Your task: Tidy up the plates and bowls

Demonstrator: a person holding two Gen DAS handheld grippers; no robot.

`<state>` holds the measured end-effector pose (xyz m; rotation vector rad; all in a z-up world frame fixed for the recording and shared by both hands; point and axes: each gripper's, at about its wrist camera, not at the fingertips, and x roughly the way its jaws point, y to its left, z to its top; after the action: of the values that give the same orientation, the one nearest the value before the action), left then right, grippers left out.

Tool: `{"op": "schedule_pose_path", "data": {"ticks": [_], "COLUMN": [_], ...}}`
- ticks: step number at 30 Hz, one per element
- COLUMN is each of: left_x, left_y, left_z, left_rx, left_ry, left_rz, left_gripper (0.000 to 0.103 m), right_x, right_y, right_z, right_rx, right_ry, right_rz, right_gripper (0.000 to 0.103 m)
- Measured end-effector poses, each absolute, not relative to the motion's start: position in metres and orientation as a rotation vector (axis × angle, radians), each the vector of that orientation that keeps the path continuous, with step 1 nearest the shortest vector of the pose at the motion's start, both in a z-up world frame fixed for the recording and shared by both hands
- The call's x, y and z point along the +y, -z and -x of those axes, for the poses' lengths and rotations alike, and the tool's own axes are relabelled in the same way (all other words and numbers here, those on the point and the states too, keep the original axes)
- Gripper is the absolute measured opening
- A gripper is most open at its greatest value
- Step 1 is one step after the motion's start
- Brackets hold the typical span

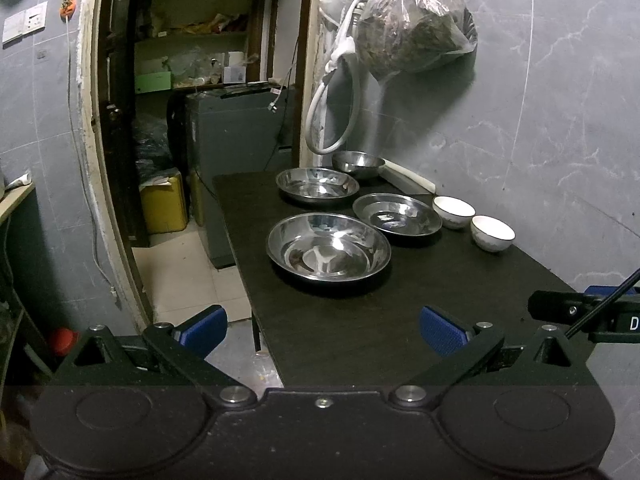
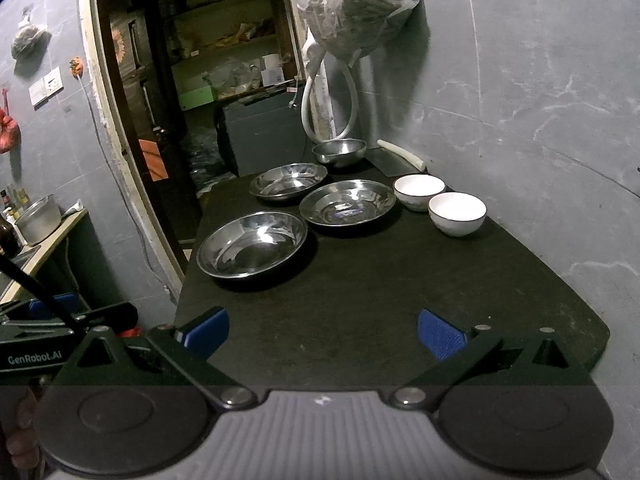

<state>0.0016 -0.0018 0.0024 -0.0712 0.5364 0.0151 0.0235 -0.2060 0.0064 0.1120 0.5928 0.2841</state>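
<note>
Side by side, the left gripper (image 1: 322,330) and right gripper (image 2: 323,332) are hovering with jaws wide apart and empty over a black table (image 2: 360,288) where three steel plates (image 2: 253,243), a steel bowl (image 2: 339,151) and two white bowls (image 2: 457,213) are sitting farther back.

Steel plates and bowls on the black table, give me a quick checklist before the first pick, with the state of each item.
1. Left gripper open and empty: ok.
2. Right gripper open and empty: ok.
3. Nearest steel plate unobstructed, nothing stacked in it: ok.
4. Other two steel plates and the steel bowl lie separate, none nested yet: ok.
5. Two white bowls upright near the wall, apparently just apart: ok.
6. Black table bare in front for stacking: ok.
</note>
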Motion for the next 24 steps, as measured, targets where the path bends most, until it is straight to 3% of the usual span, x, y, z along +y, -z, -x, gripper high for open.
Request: {"op": "schedule_pose_path", "data": {"ticks": [24], "left_x": [0.0012], "left_y": [0.0069], "left_z": [-0.0067], "left_rx": [0.546], "left_ry": [-0.011], "left_rz": [0.07], "left_gripper": [0.102], "right_x": [-0.205], "right_y": [-0.0047], "right_z": [-0.0244], "right_rx": [0.594], "right_ry": [-0.283], "right_rz": [-0.105], "right_gripper": [0.103]}}
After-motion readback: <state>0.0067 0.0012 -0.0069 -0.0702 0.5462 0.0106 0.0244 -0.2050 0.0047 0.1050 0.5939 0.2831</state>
